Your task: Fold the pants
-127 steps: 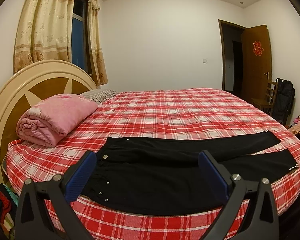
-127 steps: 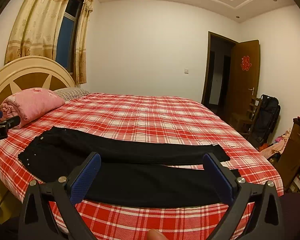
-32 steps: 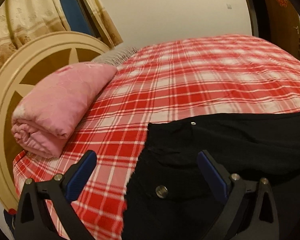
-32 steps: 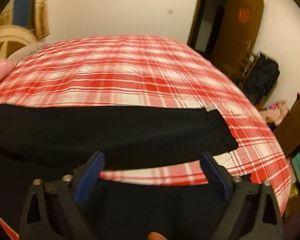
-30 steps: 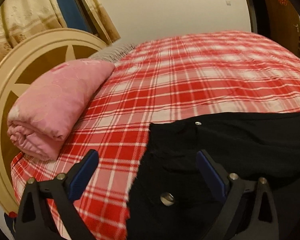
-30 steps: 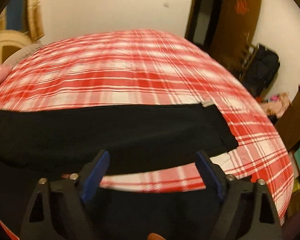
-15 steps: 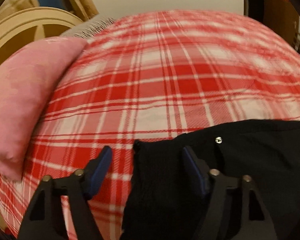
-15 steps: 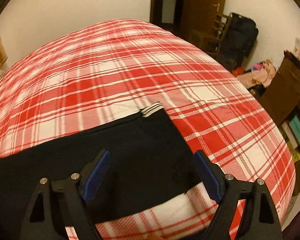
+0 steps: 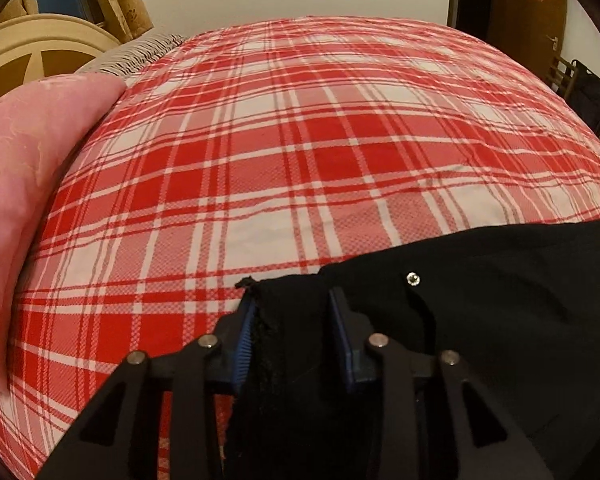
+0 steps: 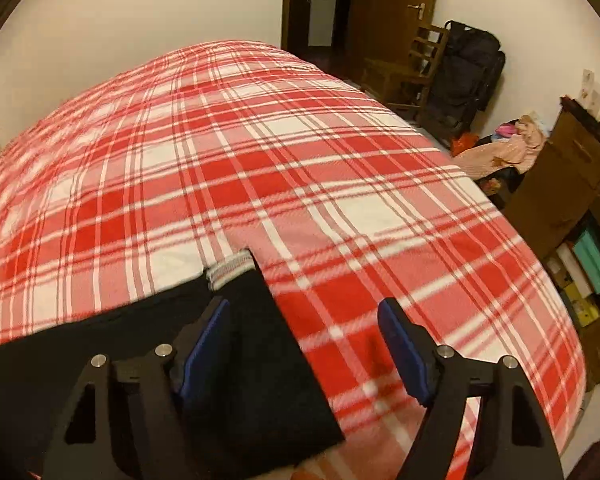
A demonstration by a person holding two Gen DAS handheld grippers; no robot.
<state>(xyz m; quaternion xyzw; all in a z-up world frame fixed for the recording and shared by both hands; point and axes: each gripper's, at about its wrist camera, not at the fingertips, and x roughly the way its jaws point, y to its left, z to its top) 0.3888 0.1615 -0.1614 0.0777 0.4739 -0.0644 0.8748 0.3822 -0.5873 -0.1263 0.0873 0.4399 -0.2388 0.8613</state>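
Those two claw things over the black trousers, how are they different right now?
The left gripper has closed in narrowly around the waist corner of the pants; the right gripper gapes wide. The left works beside a rivet, the right at the leg hem. Both have blue pads.

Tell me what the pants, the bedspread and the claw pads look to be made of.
Pants: matte black woven cloth, maybe denim; metal rivet, frayed edge.
Bedspread: red-white plaid with a fine waffle texture, likely cotton.
Left claw pads: blue, ribbed, probably rubber or foam.
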